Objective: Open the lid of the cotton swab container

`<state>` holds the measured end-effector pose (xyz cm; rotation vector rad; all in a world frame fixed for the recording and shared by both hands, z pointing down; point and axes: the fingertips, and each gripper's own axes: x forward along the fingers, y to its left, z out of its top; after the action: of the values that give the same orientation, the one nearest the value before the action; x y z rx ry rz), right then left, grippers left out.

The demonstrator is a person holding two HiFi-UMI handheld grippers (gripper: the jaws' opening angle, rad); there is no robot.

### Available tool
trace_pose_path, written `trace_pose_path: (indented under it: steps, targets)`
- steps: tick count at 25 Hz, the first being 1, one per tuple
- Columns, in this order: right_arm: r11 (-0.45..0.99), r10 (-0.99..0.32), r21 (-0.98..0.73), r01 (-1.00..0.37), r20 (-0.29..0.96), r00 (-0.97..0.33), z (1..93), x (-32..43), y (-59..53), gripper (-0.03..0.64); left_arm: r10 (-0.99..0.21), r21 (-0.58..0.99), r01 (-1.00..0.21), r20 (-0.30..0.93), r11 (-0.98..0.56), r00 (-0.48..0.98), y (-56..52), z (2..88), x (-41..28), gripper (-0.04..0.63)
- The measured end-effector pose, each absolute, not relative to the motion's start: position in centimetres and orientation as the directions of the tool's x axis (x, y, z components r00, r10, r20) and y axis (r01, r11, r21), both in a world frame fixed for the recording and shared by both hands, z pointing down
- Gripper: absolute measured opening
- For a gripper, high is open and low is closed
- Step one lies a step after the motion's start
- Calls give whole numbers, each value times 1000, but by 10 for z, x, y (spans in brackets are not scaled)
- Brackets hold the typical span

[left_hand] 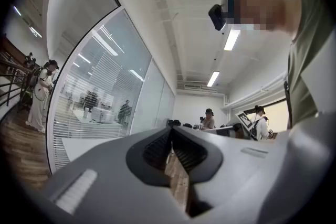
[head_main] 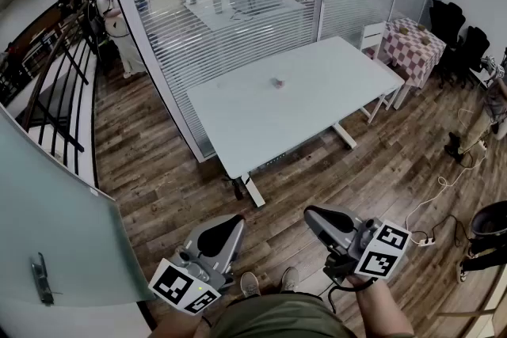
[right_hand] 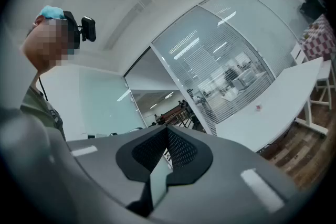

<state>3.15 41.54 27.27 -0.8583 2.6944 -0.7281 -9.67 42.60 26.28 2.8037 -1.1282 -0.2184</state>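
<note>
The cotton swab container [head_main: 276, 82] is a small pinkish object near the middle of the white table [head_main: 238, 119], far ahead of me. It shows as a tiny speck [right_hand: 258, 107] in the right gripper view. My left gripper [head_main: 235, 222] and right gripper [head_main: 310, 214] are held low over the wooden floor, close to my body and well short of the table. Both are shut with nothing between their jaws. In the left gripper view the left gripper [left_hand: 170, 134] points up toward the ceiling, and the right gripper [right_hand: 167, 131] also tilts upward.
A glass wall with blinds [head_main: 214, 4] runs behind the table. A chair [head_main: 372, 36] and a checkered small table [head_main: 413, 43] stand at the right. Cables [head_main: 444, 186] lie on the floor at right. A railing [head_main: 55, 91] is at left. People stand in the distance.
</note>
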Motion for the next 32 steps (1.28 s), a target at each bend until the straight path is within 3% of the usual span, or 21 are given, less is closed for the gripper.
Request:
trace_pose_path:
  steps: [32]
  targets:
    - [670, -573, -585, -456, -17, -819, 312, 116, 397, 9, -736, 141, -726, -30, -673, 676, 415, 288, -27, 9]
